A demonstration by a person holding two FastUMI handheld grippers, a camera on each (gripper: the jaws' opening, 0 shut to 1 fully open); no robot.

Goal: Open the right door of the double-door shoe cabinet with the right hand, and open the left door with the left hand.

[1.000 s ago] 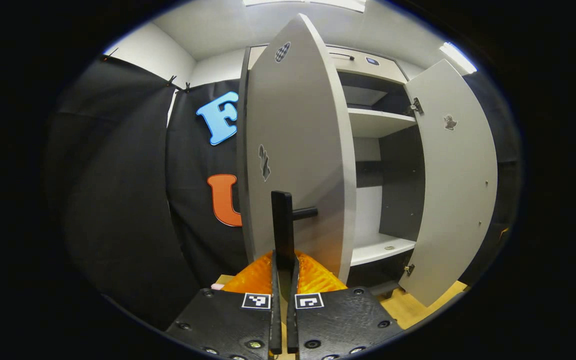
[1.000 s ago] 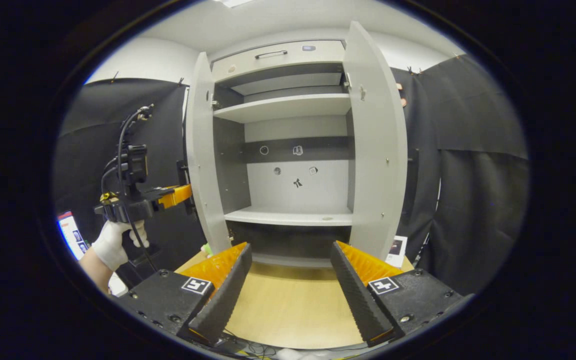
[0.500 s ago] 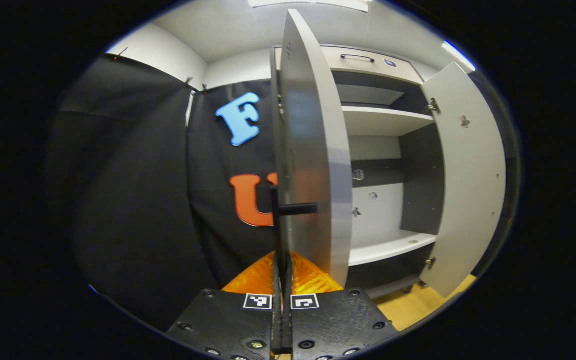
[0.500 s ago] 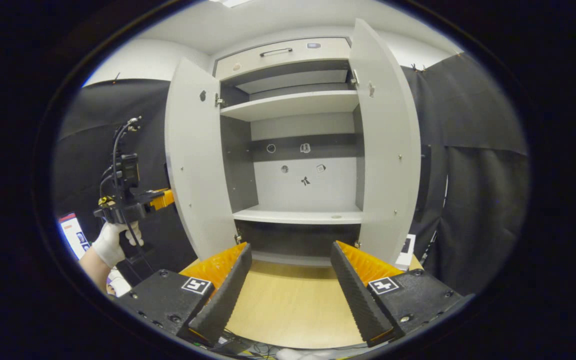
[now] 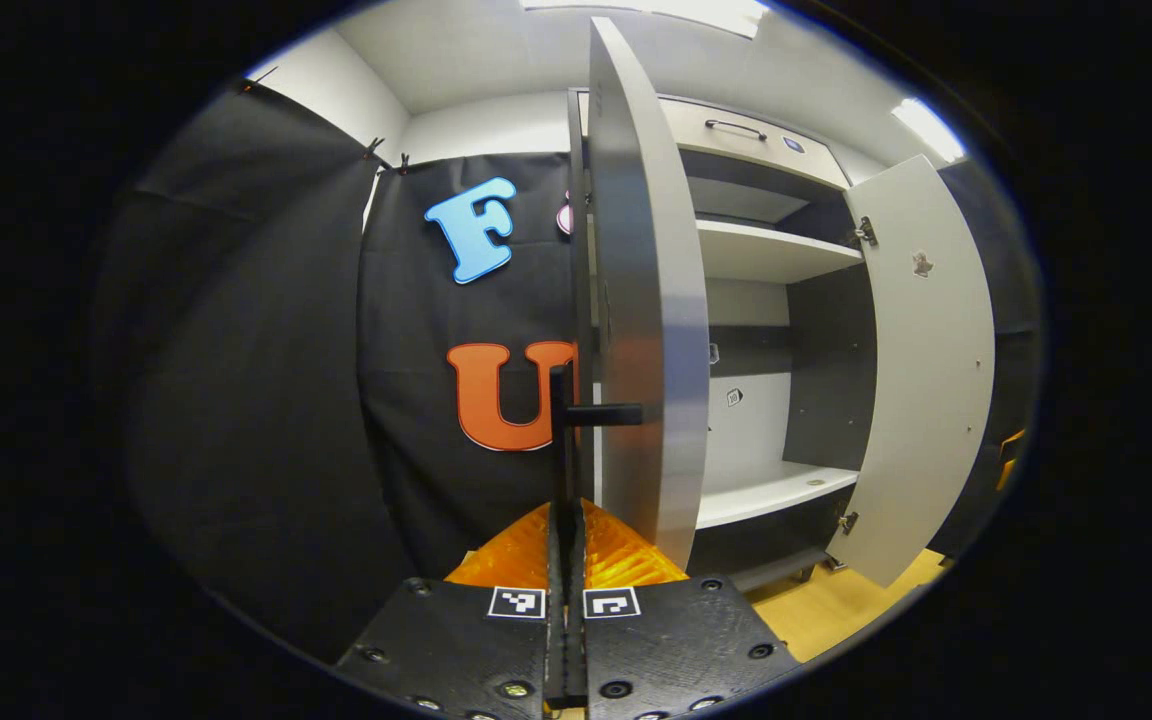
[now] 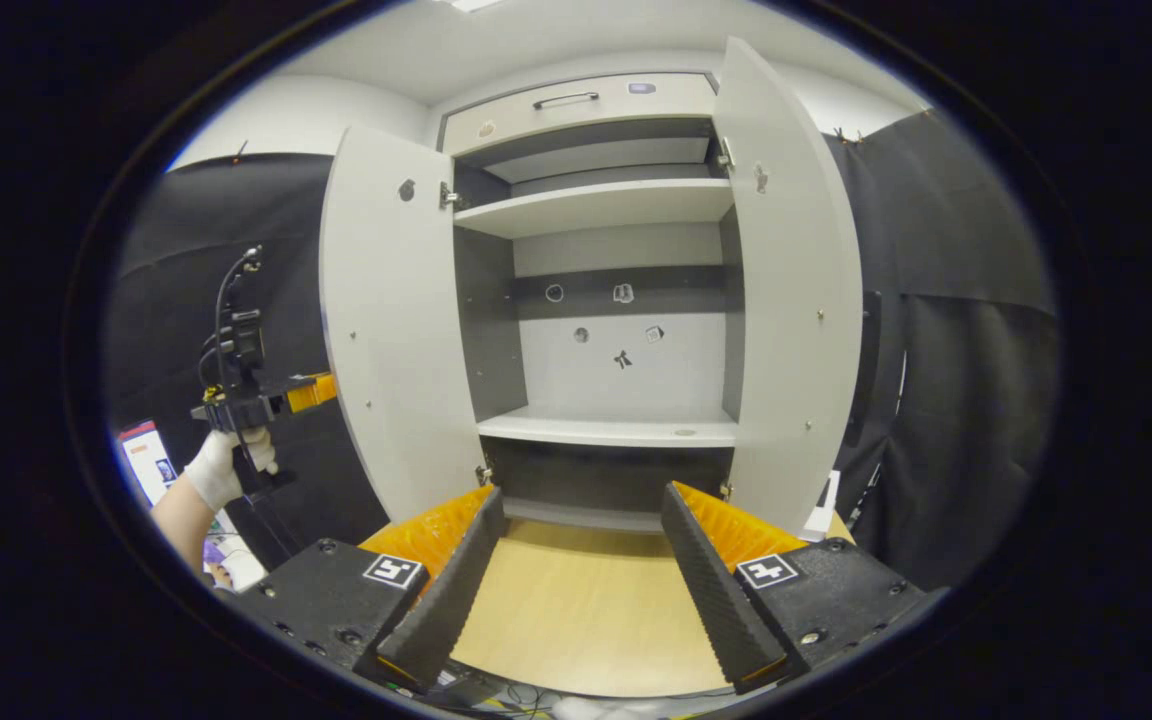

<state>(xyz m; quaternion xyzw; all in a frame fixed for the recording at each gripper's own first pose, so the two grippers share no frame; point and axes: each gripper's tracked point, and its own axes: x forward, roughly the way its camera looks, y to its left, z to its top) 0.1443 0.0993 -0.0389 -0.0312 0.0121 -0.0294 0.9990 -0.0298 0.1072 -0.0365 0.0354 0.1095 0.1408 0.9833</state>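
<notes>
Open cabinet mouth (image 6: 616, 380) (doors flanking)

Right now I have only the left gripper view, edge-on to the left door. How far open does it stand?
Observer: In the right gripper view, the left door is swung wide, its inner face toward the camera.
Operator: My fingers grip its handle. What is the right gripper doing?
Observer: The right gripper is open and holds nothing, over the wooden surface before the cabinet.
Operator: What holds my gripper?
Observer: A white-gloved hand holds the left gripper on the door's outer side.
</notes>
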